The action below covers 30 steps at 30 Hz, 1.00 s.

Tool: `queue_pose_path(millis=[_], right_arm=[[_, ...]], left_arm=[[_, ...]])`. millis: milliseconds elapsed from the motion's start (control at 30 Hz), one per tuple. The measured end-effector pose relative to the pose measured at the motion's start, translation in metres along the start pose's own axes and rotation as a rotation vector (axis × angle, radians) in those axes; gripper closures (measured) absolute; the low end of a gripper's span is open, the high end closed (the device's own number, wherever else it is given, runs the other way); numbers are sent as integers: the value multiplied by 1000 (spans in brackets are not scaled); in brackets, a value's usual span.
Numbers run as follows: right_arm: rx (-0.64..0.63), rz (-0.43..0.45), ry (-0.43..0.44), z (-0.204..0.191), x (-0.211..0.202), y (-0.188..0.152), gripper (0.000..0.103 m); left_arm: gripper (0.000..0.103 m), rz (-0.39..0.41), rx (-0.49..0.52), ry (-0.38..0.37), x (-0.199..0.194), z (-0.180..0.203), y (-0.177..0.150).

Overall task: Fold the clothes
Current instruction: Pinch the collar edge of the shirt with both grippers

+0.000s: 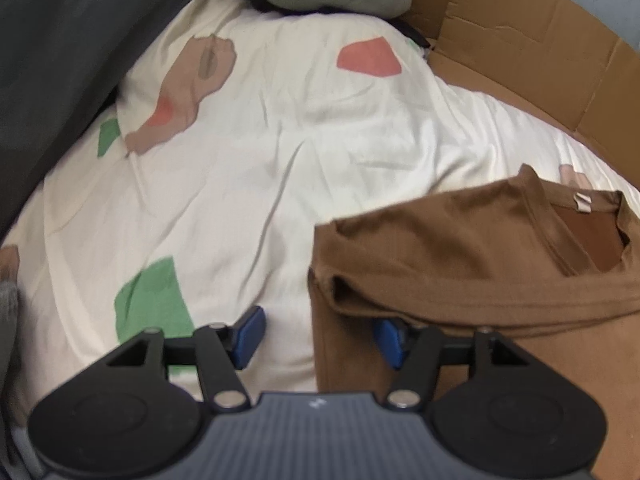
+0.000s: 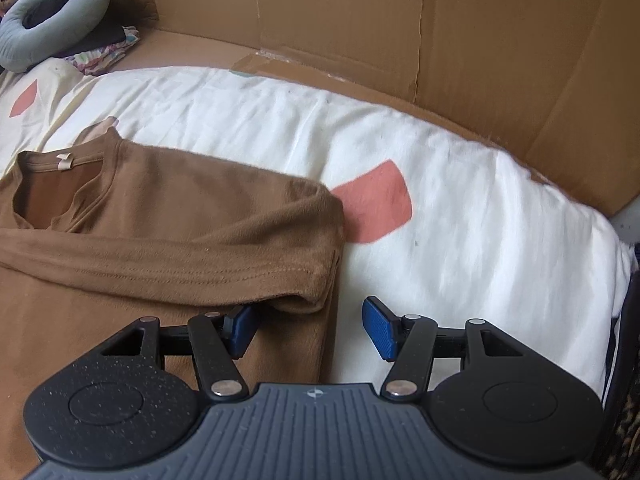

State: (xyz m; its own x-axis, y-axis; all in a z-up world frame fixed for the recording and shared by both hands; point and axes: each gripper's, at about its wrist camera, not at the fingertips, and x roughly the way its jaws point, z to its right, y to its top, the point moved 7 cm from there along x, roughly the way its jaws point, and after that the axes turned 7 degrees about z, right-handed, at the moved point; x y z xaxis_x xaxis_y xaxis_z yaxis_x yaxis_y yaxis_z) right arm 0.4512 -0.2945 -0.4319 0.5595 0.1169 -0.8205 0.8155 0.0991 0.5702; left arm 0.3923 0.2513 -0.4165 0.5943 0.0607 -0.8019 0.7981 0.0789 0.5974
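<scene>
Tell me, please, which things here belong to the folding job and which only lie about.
For the job:
- brown cotton T-shirt, partly folded
- left gripper
- right gripper

Only lying about:
- grey-green U-shaped neck pillow
- brown cardboard sheet
- cream bedsheet with coloured patches, under the shirt

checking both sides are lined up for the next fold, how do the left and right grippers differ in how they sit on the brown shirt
The left gripper straddles the brown shirt at its left folded edge, its right pad tucked under the fold. The right gripper straddles the shirt's right edge, its left pad under the fold. The left's free pad hangs over a green patch of the bedsheet, the right's over plain white. Both stand open, gripping nothing.
</scene>
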Motion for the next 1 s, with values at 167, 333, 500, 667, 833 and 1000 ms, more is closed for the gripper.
queue_pose_path(millis=[167,333,500,667,833,1000], right_arm=[[10,48,-27,6,1,18,40],[57,81,-47,17,1,28,41],[93,104,-43,24,-3,30,47],[80,117,-6,19,-6,28,52],[87,163,22,17,-19,32,52],[34,138,20,12,-9,31,55]], left_arm=[[41,33,4,6,5,2,14],[41,61,-23,12,7,-1,24],[49,89,-32,3,4,-2,28],[60,109,-35,-39,1,1,27],[81,133,-19,-54,-5,4,24],[92,153,-9,-47,-7,4,24]])
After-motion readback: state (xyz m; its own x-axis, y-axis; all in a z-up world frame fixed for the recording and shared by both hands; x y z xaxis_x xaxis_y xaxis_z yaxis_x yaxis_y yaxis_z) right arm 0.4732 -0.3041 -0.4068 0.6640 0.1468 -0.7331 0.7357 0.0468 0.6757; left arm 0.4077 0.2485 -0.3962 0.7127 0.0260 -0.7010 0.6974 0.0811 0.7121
